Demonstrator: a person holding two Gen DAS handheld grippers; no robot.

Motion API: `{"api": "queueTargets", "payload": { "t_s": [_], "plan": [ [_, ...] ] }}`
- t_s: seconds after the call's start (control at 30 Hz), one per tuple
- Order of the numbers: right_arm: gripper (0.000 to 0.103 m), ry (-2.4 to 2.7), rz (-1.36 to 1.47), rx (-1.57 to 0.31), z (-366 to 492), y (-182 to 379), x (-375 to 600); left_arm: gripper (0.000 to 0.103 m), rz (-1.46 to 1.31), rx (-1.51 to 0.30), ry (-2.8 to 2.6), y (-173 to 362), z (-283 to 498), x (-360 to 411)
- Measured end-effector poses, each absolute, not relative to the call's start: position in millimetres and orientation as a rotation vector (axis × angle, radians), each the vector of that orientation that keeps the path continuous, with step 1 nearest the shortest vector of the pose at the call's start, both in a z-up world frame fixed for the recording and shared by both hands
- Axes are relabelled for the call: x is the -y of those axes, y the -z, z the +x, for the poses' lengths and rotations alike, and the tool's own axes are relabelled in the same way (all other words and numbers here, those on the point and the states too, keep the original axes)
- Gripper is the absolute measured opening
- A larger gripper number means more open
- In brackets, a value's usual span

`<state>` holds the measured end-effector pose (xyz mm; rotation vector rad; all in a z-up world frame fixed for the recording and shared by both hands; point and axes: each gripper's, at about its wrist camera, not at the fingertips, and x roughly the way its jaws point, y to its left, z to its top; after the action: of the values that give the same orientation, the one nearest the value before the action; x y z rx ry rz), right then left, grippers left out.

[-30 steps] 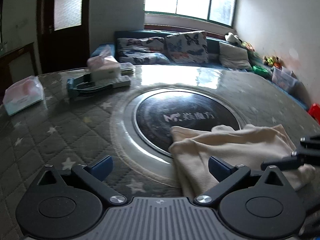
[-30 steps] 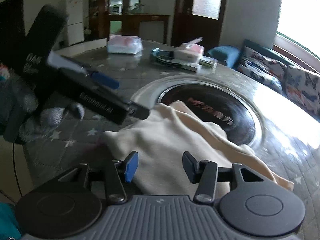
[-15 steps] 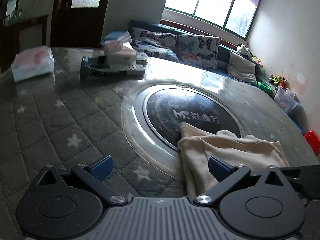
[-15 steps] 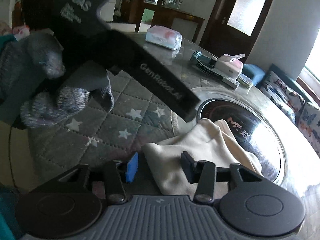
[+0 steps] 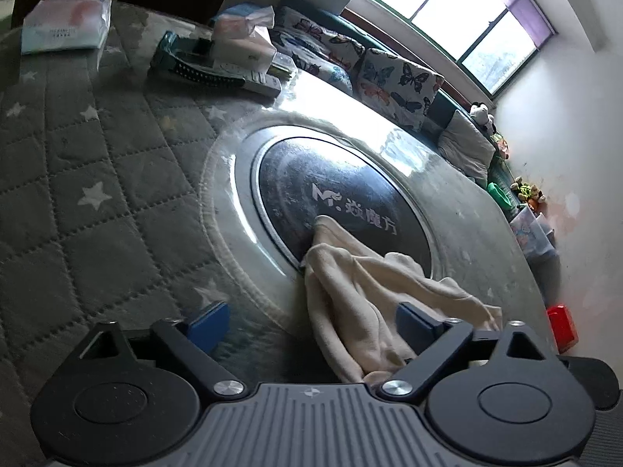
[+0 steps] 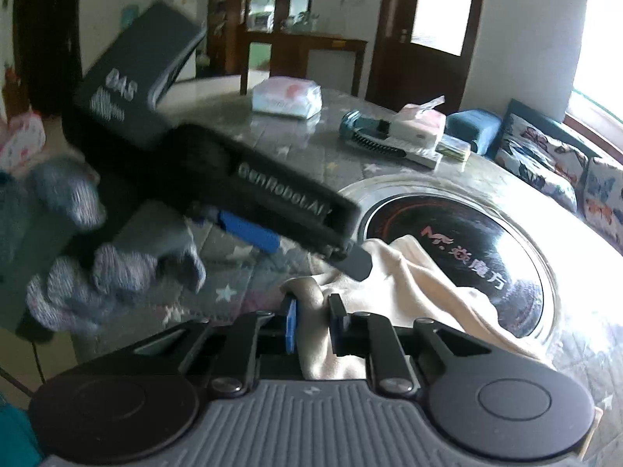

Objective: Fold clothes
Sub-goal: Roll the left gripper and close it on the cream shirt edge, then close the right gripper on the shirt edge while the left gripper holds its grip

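Both grippers work the cloth (image 6: 420, 292): right gripper (image 6: 313, 321) has just clamped its corner; left gripper (image 5: 311, 321), jaws apart and narrowing, straddles its edge.

Daylight comes from the window (image 5: 455, 19), which is blown out white. It makes a bright glare on the glossy bench (image 5: 342, 116). The room is otherwise dim. Both fisheye views bend strongly at the edges, with dark corners. In the right view, the gloved hand (image 6: 78, 264) is motion-blurred.
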<state>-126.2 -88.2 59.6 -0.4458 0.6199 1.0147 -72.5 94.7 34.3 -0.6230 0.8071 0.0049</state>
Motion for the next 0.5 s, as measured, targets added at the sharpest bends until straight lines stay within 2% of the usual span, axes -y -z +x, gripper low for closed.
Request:
{"api": "queueTargets", "payload": {
  "t_s": [0.07,0.2,0.37,0.4,0.43,0.5],
  "plan": [
    [0.015,-1.016,-0.414,-0.621,-122.9,-64.3,94.8,0.081,-0.664,-0.823,0.009,-33.7,-69.1,-93.3],
    [0.014,-1.028,-0.367,-0.611,-118.9,-72.1,106.5,0.076,-0.723,-0.837,0.021,-30.8,-63.0,-88.0],
    [0.014,-1.046,-0.338,-0.608,-123.2,-72.5,112.6,0.04,-0.784,-0.868,0.055,-23.9,-55.7,-80.3],
    [0.014,-1.051,-0.333,-0.607,-124.8,-72.4,113.4,0.036,-0.791,-0.872,0.057,-22.2,-54.8,-79.6],
    [0.014,-1.054,-0.33,-0.607,-126.1,-71.8,113.8,0.026,-0.789,-0.874,0.054,-20.9,-54.4,-78.8],
    [0.014,-1.056,-0.326,-0.612,-128.6,-69.3,114.2,0.02,-0.777,-0.877,0.048,-19.2,-53.9,-77.1]
  ]
}}
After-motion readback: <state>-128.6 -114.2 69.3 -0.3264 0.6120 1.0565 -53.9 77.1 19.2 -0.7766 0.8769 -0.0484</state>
